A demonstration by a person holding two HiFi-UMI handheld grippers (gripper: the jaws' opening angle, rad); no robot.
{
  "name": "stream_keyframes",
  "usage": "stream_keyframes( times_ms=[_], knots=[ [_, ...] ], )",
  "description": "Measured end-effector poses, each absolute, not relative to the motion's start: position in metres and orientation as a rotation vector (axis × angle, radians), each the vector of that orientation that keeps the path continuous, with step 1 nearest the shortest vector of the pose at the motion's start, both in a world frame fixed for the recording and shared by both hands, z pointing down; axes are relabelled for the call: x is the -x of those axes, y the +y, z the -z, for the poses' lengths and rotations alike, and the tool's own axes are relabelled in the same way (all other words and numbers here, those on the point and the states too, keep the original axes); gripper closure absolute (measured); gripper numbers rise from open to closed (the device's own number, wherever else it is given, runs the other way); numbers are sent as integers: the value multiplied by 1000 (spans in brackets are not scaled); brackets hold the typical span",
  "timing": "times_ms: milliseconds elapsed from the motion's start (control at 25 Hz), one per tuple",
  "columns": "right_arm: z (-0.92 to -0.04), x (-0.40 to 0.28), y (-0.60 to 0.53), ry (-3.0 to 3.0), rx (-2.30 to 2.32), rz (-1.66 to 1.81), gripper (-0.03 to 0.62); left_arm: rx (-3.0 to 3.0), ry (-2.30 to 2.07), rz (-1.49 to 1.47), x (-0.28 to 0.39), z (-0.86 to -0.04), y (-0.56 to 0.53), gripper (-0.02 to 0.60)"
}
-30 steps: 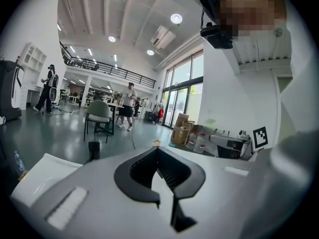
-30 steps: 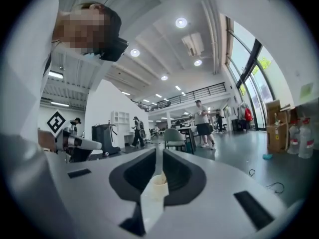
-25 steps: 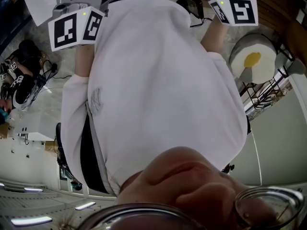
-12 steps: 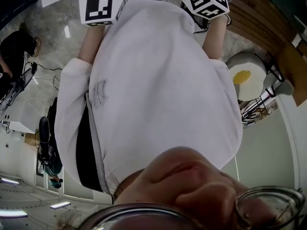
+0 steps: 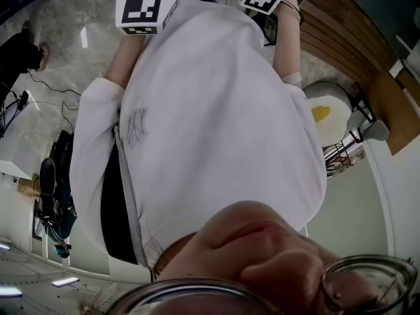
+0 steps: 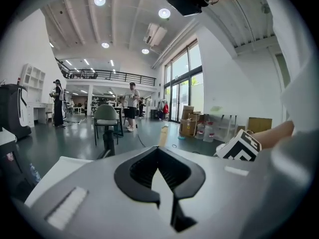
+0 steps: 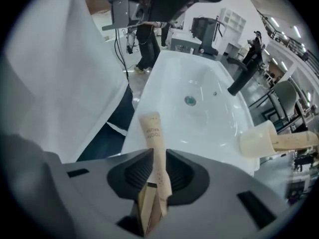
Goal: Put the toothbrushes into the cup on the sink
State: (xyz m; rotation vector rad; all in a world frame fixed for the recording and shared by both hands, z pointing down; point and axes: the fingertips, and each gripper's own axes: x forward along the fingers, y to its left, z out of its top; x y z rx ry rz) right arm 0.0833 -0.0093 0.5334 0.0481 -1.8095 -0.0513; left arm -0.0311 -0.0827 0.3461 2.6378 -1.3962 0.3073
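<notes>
Right tool (image 7: 155, 171), loosening, around paper-sleeved toothbrush (image 7: 151, 133)

Ahead of you, a green chair (image 6: 105, 116) is standing out on the dark floor (image 6: 75, 141), a person (image 6: 131, 105) is standing farther back beside it, and cardboard boxes (image 6: 189, 127) are sitting at the floor's edge beside the tall windows (image 6: 180, 91).

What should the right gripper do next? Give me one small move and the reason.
Probably carry the right gripper across to the cup at the edge of the sink before letting go. Its fingers have just been opening with the toothbrush between them, but the toothbrush points into the sink, and the cup sits off to the right.
</notes>
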Motion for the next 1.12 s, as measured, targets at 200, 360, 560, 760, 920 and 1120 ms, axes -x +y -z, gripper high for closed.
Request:
stream_keyframes(
  times_ms=[200,360,560,760,920,1120],
  knots=[
    [-549,-81,-1,-1745,54,18,480,-2621,-1387,-318,38,-350,-78,576],
    [-560,-83,-4,-1699,101,76,482,-2598,-1416,-296,42,-349,-79,576],
    [-559,-80,-8,-1673,147,167,568,-2589,-1429,-295,50,-349,-78,575],
    [-550,-74,-14,-1717,128,154,580,-2580,-1440,-284,57,-351,-84,575],
    [-527,-63,-29,-1822,19,153,582,-2582,-1431,-284,60,-349,-86,575],
    [-498,-51,-54,-1980,-163,155,582,-2605,-1411,-270,59,-347,-93,575]
  ],
)
